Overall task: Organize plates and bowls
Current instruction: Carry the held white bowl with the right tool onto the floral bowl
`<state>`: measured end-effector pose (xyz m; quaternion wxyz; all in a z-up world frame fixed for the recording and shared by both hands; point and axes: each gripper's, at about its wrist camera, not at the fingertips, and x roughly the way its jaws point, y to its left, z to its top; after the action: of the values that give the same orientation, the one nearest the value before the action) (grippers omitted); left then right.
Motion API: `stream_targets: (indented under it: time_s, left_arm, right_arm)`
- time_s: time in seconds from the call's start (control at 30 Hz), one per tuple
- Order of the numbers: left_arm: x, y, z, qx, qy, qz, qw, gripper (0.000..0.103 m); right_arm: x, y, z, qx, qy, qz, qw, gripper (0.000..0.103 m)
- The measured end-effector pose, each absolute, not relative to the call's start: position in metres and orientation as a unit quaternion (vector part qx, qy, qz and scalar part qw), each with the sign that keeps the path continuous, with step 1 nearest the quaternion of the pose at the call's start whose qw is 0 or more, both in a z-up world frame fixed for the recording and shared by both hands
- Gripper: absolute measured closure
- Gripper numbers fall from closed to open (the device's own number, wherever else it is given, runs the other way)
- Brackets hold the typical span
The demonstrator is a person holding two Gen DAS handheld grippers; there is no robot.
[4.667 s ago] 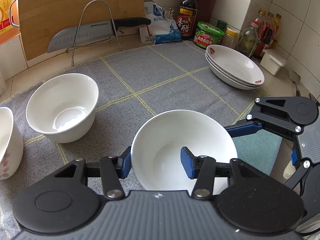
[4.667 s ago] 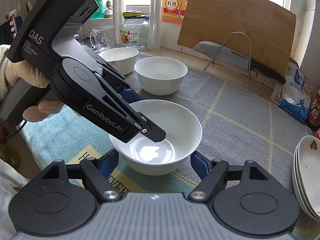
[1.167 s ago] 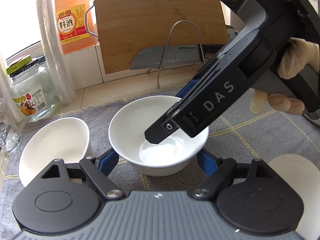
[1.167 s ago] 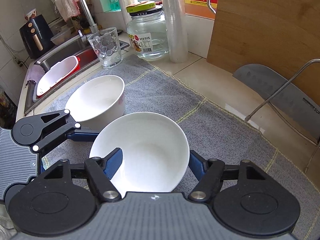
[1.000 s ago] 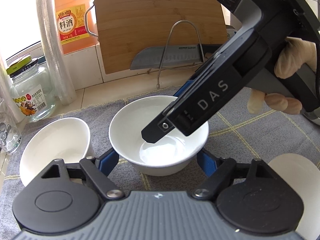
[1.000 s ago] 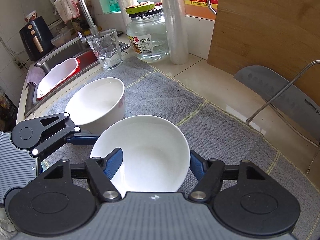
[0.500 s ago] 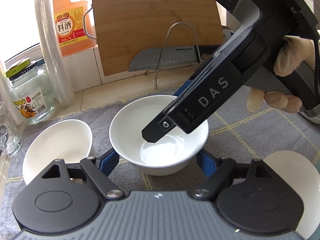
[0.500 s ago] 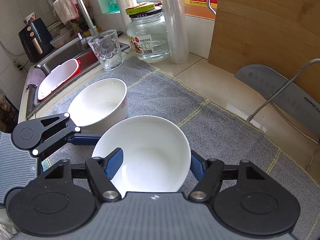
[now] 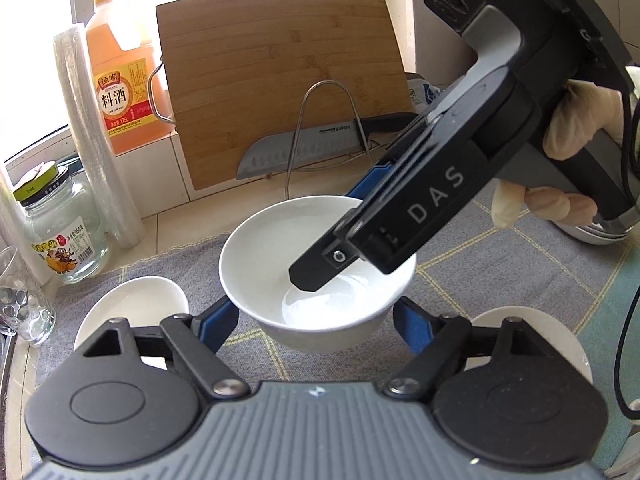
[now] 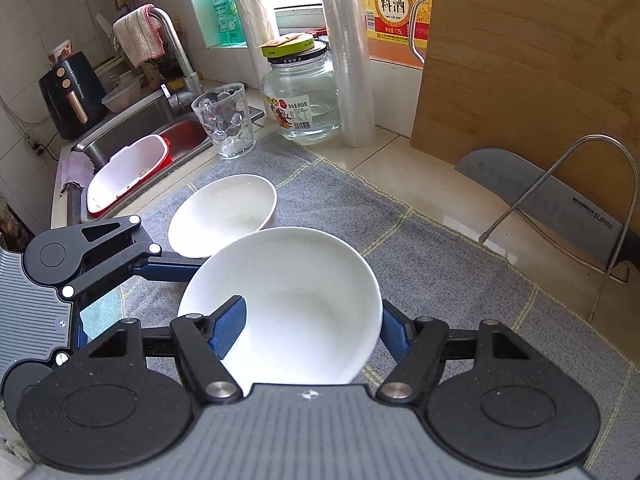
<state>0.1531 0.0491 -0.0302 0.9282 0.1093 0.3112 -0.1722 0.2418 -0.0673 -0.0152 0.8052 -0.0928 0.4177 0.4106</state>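
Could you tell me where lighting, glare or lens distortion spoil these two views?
Left wrist view: the window is blown out to white, and the cutting board bows from fisheye distortion. Right wrist view: the window again overexposes behind the glass jar, the counter tile shows a reflective sheen, and corners vignette dark. Both stay sharp.

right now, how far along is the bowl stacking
Done: nothing is nested; the three bowls in view are all separate. In hand: the right gripper is shut on the wall of the middle bowl, one finger inside it, and the left gripper straddles its base, contact unclear. Left: the sink-side bowl and the near-edge bowl sit alone on the grey mat.
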Motion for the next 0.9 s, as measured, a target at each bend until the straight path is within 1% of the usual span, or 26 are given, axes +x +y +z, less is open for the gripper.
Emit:
stream_targets:
  time_s: [0.47,0.9]
  left_arm:
    - [0.115,0.036,-0.012,0.124,0.306,-0.210,0.920,0.019]
    - [0.076,0.027,-0.011,0.132,0.317,-0.257,0.904,0.019]
  right_arm:
    - [0.192,-0.093,0.002,-0.070,0.406,0.392,0.823,0.027]
    - [0.135,-0.112,0.003,-0.049,0.405,0.360,0.839,0.027]
